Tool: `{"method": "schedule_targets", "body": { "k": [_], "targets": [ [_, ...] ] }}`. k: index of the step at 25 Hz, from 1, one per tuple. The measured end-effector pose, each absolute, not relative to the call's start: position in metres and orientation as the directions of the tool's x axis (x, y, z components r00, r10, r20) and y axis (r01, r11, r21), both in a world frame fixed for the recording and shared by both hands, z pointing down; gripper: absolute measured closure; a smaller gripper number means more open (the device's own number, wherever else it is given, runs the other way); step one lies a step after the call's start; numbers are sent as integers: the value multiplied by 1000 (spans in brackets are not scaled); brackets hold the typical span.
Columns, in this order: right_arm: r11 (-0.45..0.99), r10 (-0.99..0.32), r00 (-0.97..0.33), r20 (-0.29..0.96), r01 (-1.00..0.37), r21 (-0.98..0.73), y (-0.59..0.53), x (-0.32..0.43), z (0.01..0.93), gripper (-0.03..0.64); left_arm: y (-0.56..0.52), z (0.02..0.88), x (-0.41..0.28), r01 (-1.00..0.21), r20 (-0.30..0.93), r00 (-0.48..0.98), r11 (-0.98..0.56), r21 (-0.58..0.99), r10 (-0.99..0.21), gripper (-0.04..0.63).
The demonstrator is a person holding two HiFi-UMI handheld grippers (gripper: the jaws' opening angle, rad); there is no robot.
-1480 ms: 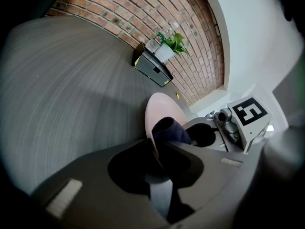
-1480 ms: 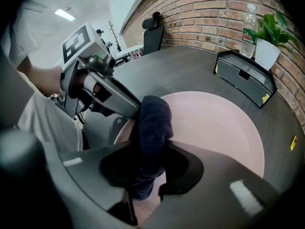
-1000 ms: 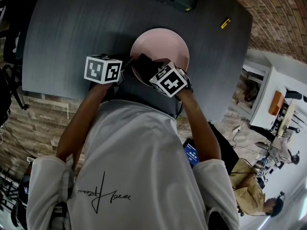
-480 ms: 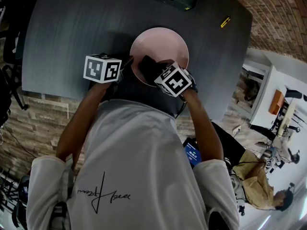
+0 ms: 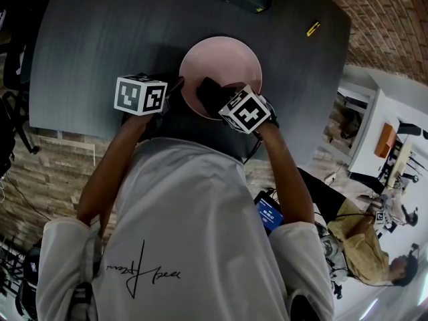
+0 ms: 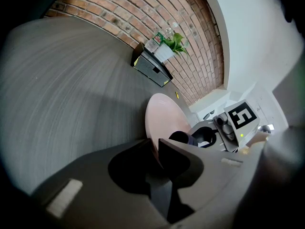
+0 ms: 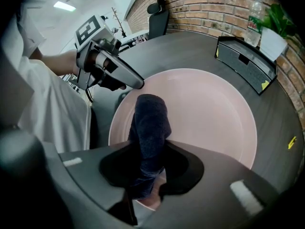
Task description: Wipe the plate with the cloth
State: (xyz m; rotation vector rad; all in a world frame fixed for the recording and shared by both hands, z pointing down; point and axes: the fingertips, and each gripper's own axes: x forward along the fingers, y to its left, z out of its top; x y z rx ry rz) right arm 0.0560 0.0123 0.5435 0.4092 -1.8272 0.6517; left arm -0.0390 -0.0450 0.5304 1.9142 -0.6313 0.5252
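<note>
Pink plate (image 5: 227, 57): rim clamped by left gripper (image 6: 155, 149). Dark blue cloth (image 7: 150, 123): pinched in right gripper (image 7: 148, 168), laid on the plate.

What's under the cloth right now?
The pink plate lies under the dark cloth clamped in the right gripper. The contact spot is covered by cloth.

Left claw (image 6: 155, 151) clamped; right claw (image 7: 145, 175) clamped; both arms forward.
</note>
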Motion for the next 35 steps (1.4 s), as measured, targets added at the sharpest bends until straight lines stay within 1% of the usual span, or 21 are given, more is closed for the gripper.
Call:
{"method": "schedule_targets", "body": {
  "k": [35],
  "targets": [
    [788,46,-305,951,-574,-221,7,86,545,486,-46,529,-37,-637,615,765,-357,683,-188,523]
  ]
}}
